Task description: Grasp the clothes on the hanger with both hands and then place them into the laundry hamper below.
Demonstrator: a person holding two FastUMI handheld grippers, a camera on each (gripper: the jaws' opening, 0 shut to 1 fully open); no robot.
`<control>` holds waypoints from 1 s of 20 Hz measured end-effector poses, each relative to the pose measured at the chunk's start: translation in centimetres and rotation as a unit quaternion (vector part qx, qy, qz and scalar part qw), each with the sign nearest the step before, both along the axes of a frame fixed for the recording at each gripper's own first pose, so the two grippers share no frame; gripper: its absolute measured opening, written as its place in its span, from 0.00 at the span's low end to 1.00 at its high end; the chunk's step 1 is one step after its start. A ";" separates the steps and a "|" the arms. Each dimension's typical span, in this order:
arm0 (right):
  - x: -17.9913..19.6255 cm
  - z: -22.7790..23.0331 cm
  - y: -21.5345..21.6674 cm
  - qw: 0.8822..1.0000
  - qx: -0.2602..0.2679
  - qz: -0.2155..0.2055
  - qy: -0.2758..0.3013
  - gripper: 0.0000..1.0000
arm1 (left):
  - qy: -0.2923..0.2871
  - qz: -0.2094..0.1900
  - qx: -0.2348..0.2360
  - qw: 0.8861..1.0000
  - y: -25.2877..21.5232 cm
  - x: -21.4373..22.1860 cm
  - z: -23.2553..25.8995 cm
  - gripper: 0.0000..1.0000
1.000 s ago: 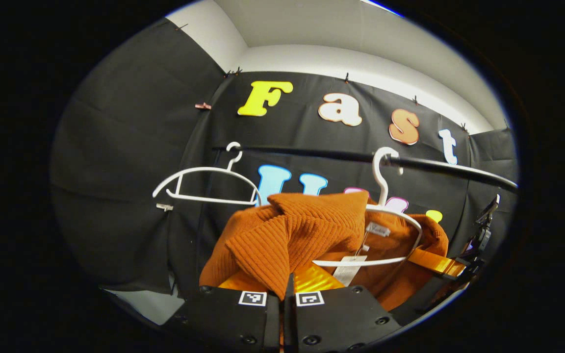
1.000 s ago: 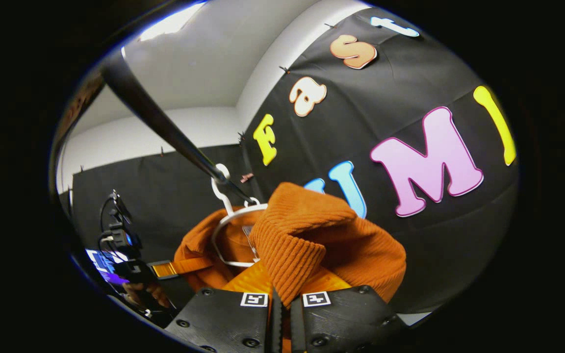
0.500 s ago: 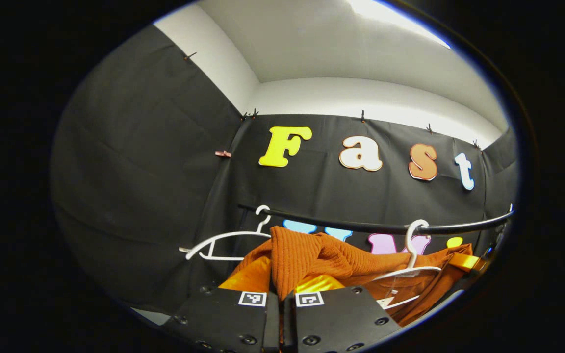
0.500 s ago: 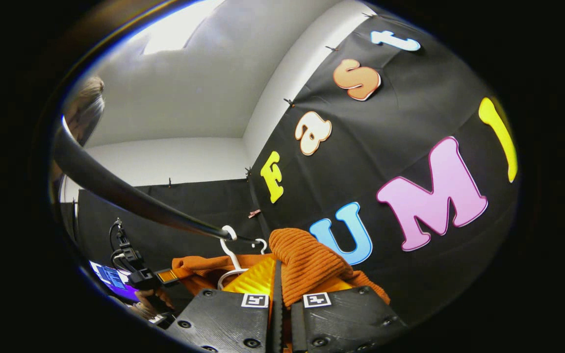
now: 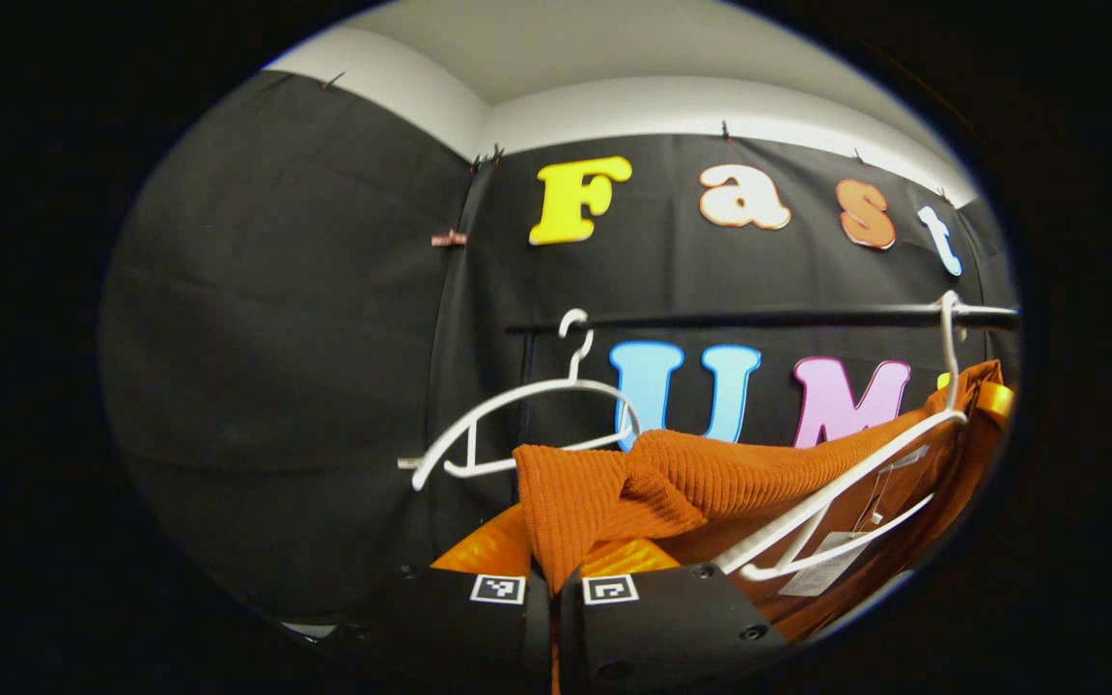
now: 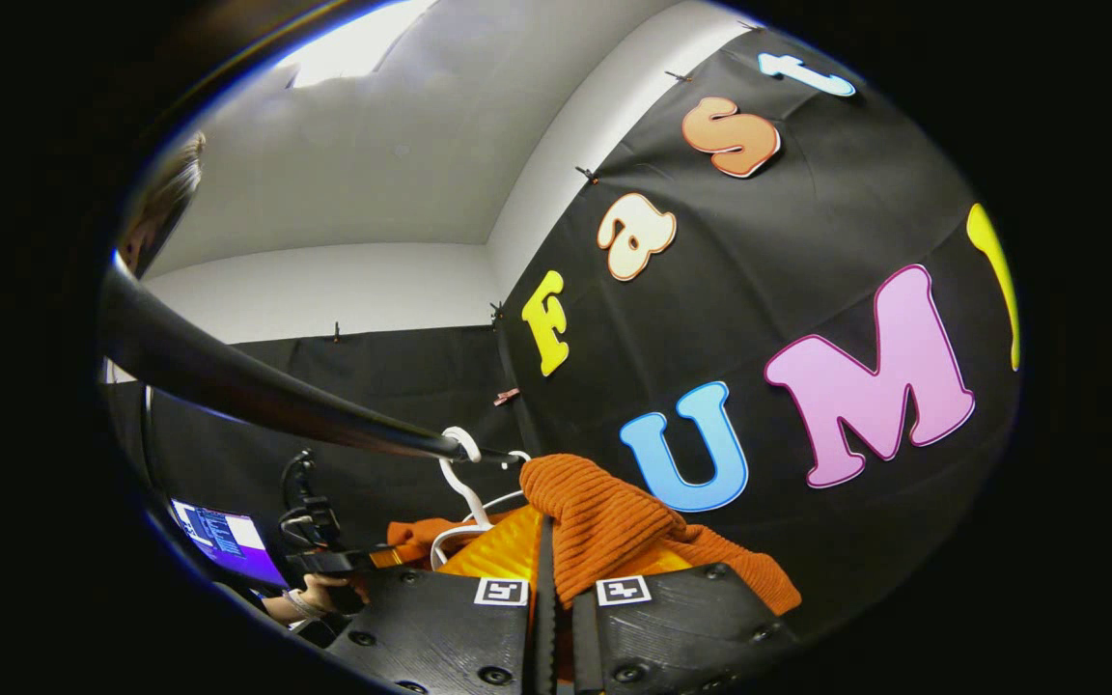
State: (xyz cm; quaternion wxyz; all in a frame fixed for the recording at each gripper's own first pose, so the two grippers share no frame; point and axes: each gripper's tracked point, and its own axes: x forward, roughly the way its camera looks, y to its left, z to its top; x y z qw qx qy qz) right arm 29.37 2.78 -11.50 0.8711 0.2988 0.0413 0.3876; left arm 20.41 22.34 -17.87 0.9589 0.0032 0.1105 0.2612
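**Both grips on, garment not yet free of hanger**

Left gripper (image 5: 553, 603): fingers closed to a narrow slit, with a fold of the orange ribbed sweater (image 5: 672, 483) pinched between them. Grip looks firm; knit bunches up just above the fingers.

Right gripper (image 6: 549, 603): same condition, fingers nearly together and clamped on another bunch of the sweater (image 6: 604, 521), which humps up just beyond them.

Garment position: stretched between the two grippers, up near the black rail (image 5: 768, 317). In the left gripper view the white hanger (image 5: 846, 502) that carried it hangs tilted, hook over the rail at far right, and the sweater's far shoulder lies around that hanger's arm. A second, bare white hanger (image 5: 527, 415) hangs to the left on the same rail, clear of the cloth.

Progress, judged:
- Two-handed grasp: done.
- Stripping from hanger: partial. The near shoulder appears off; the far side appears caught.
- Transfer to hamper: not started. The hamper's position cannot be confirmed from these views.

Remaining: free the far shoulder, lower the sweater, release both grips over the hamper.
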 end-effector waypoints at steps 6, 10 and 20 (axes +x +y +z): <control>0.1 -1.8 -1.5 0.999 -0.020 -0.019 0.024 0.11 | 0.062 0.010 -0.070 0.996 -4.3 -1.5 -11.0 0.07; 1.5 -4.1 -7.4 0.992 -0.041 -0.105 0.052 0.11 | 0.081 -0.048 -0.104 0.990 -11.6 -1.3 -12.9 0.08; -2.4 -18.6 -8.0 0.948 -0.238 -0.125 0.168 0.11 | 0.141 -0.093 -0.182 0.969 -18.8 -3.0 -17.9 0.07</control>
